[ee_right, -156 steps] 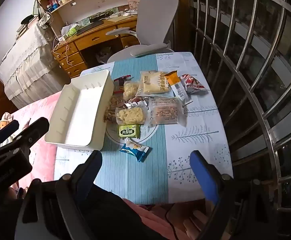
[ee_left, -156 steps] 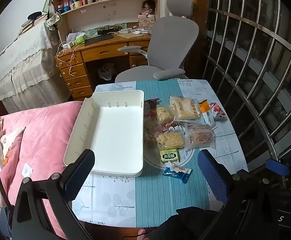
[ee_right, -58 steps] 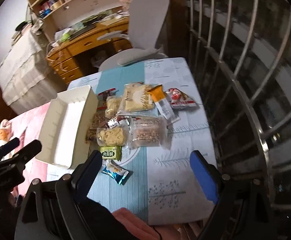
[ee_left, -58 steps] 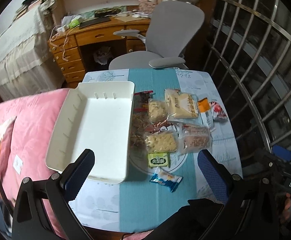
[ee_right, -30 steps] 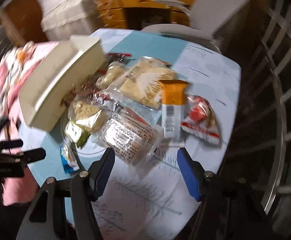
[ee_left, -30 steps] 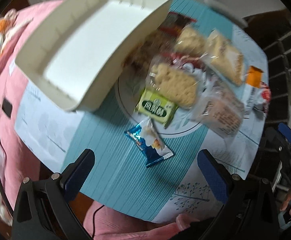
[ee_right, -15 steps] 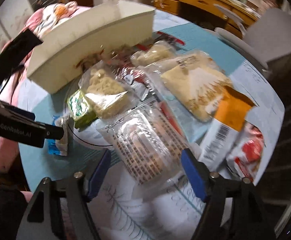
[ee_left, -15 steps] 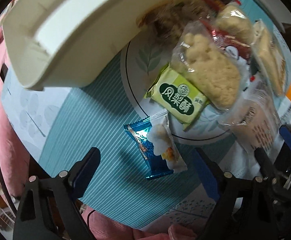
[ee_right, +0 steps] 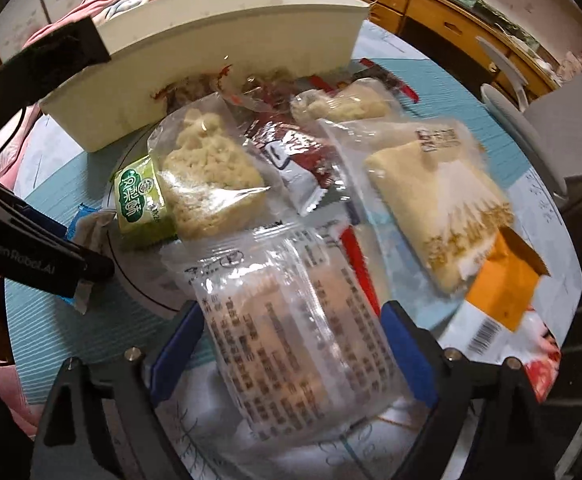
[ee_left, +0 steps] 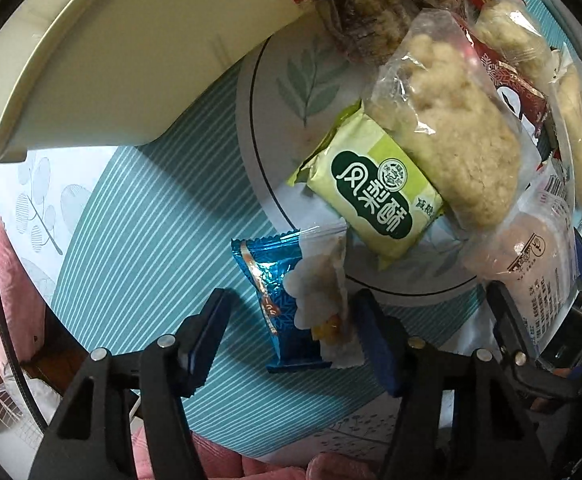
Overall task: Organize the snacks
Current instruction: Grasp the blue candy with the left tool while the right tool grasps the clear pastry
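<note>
On the counter [ee_left: 139, 216], spread with a striped teal cloth, the snacks lie in a loose heap just beside a cream tray [ee_left: 103, 52], which holds none of them that can be seen. The left tool [ee_left: 289, 322] points steeply down over a small blue foil packet [ee_left: 291, 300]; its jaws are closing with the packet between them, and the pads do not yet press on it. The right tool [ee_right: 289, 336] straddles a clear printed pastry bag [ee_right: 303, 332], its jaws opening, one to either side of the bag and not gripping it. A green pineapple-cake packet [ee_left: 375, 188] and a clear bag of pale crispy cake [ee_left: 447, 132] lie near, overlapping. The blue packet looks light and crinkly, its foil probably slick, so a hold across the padded middle should serve better than one on the flat sealed ends, which would likely slip or fold. The pastry bag seems soft and puffed with air, its contents likely crumbly; a gentle pinch across its width, low and near the middle, would probably lift it without crushing, though the loose film could slide between the pads.
</note>
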A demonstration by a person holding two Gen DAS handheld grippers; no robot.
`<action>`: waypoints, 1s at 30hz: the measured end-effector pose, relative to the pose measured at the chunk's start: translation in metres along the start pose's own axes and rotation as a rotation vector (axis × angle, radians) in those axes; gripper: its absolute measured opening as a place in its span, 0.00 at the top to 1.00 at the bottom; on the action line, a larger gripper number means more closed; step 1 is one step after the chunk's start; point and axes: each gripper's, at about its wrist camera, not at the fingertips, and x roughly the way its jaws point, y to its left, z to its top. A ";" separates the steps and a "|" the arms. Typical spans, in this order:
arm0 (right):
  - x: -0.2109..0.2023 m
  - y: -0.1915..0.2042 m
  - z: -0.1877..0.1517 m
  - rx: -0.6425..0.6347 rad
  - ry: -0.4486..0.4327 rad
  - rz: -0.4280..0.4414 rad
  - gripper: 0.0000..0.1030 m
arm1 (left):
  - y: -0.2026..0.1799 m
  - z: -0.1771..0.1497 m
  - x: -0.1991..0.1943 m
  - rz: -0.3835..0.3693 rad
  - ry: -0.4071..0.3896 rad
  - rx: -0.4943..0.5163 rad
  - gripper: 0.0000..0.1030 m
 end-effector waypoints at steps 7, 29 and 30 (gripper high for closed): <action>0.006 0.000 0.004 0.023 0.025 -0.016 0.11 | 0.003 0.010 -0.011 -0.002 -0.014 -0.020 0.66; -0.010 -0.001 -0.017 0.346 0.159 0.016 0.27 | 0.000 0.005 -0.061 -0.130 -0.017 0.098 0.72; -0.012 0.001 -0.020 0.367 0.164 0.021 0.27 | 0.000 0.003 -0.067 -0.137 -0.024 0.109 0.72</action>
